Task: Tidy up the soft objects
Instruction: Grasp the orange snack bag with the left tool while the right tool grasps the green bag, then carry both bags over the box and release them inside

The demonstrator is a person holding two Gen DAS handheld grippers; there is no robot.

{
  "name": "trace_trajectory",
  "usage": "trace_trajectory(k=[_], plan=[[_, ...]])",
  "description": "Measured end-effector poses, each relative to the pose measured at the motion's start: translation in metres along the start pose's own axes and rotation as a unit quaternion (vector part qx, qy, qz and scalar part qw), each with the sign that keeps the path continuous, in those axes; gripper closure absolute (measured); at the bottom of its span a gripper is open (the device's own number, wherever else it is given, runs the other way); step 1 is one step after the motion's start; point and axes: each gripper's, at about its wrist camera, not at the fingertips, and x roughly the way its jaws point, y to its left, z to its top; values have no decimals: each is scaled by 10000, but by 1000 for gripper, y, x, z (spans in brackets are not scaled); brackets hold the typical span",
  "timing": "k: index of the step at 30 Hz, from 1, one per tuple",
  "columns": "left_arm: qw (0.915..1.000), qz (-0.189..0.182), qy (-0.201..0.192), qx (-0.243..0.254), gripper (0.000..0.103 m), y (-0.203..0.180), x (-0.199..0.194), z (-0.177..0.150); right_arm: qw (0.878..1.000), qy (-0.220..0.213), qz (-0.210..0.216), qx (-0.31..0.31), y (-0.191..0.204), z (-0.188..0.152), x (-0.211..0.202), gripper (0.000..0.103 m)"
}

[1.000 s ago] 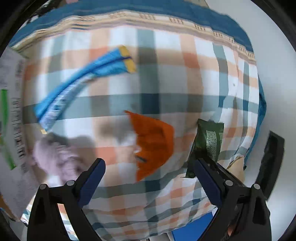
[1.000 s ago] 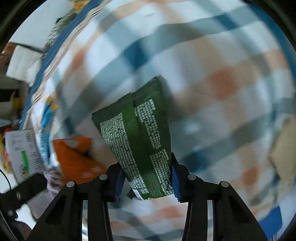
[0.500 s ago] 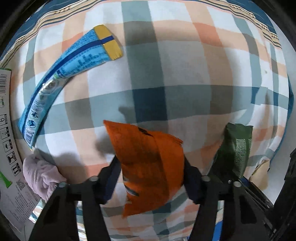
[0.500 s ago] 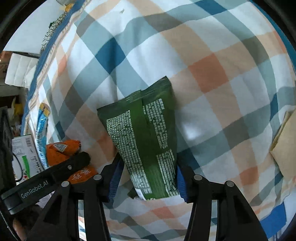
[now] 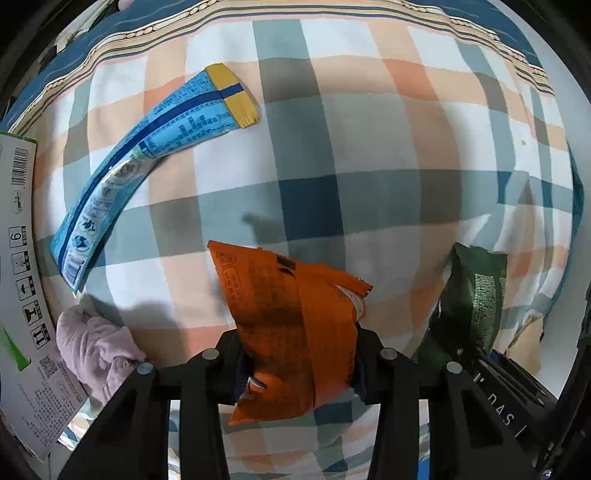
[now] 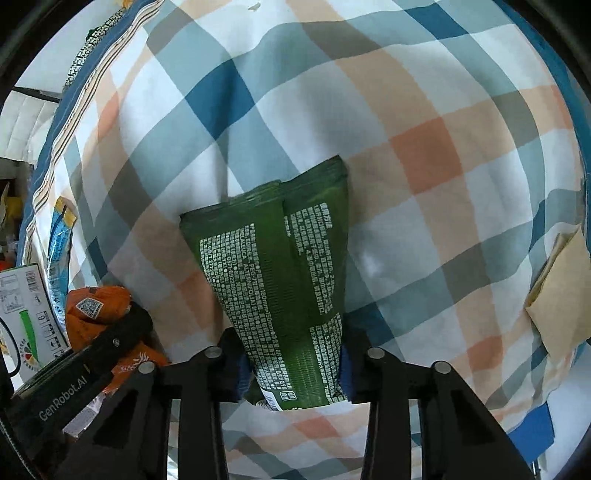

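My left gripper (image 5: 297, 362) is shut on an orange snack packet (image 5: 291, 321) over the checked cloth (image 5: 369, 147). My right gripper (image 6: 291, 363) is shut on a green packet (image 6: 280, 280) printed with white text. The green packet also shows at the right of the left wrist view (image 5: 476, 295). The orange packet shows at the lower left of the right wrist view (image 6: 98, 306), behind the left gripper's black body. A long blue packet with a yellow end (image 5: 147, 155) lies on the cloth at the left. A pink cloth bundle (image 5: 94, 350) lies at the lower left.
A white printed carton (image 5: 22, 277) stands along the left edge, also seen in the right wrist view (image 6: 26, 306). A tan paper bag (image 6: 561, 295) lies at the cloth's right edge. The cloth has a blue striped border (image 5: 258, 9) at the far side.
My left gripper moved forward over the orange packet and closed on it; it was open a second ago. My right gripper has kept hold of the green packet.
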Motion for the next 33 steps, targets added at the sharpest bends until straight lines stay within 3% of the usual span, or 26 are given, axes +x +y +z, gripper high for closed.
trace_trajectory(k=[9, 15, 21, 24, 30, 33], plan=[[9987, -364, -334, 140, 64, 20, -42, -51, 9985, -316, 122, -439, 26, -27, -40, 68], [9936, -762, -828, 90, 64, 63, -98, -85, 9922, -639, 377, -1001, 68, -69, -83, 68], [9878, -762, -1352, -150, 64, 143, -171, -92, 9807, -757, 880, -1576, 133, -118, -117, 68], [9856, -649, -1527, -322, 64, 190, -195, -97, 9724, -796, 1122, -1883, 185, -147, -125, 68], [9837, -537, -1553, -735, 64, 291, -210, -97, 9588, -807, 1141, -2475, 280, -193, -126, 68], [9820, -256, -1630, -918, 64, 344, -213, -89, 9569, -735, 1055, -2603, 323, -205, -120, 68]])
